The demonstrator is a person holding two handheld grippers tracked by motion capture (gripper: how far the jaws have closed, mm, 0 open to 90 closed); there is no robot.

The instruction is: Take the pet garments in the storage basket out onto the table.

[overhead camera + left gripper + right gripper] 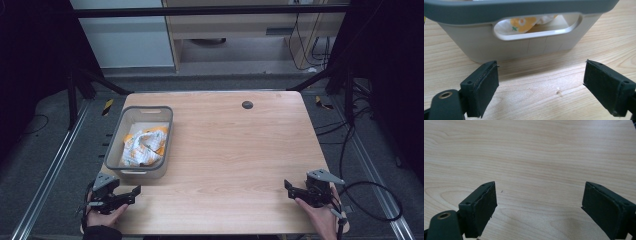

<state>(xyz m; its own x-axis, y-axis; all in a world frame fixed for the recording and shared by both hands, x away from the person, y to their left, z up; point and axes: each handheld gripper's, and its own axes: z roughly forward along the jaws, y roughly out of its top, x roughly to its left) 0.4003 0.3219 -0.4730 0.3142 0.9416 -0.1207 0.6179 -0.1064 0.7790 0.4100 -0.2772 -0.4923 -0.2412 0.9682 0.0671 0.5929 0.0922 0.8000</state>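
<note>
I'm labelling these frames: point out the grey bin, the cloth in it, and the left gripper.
grey bin (113,145): high view, left rim.
cloth (144,146): high view, middle of the bundle.
left gripper (541,85): left gripper view, midway between its open jaws.

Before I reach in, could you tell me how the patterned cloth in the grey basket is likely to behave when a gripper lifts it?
The cloth lies crumpled in loose folds in the basket, so it is probably floppy and will drape rather than hold shape. It looks thin, so likely light. Pinching one fold may lift only part of it, the rest trailing behind.

Grey bin (125,150) at table's left; crumpled white-orange cloth (144,146) inside.
</note>
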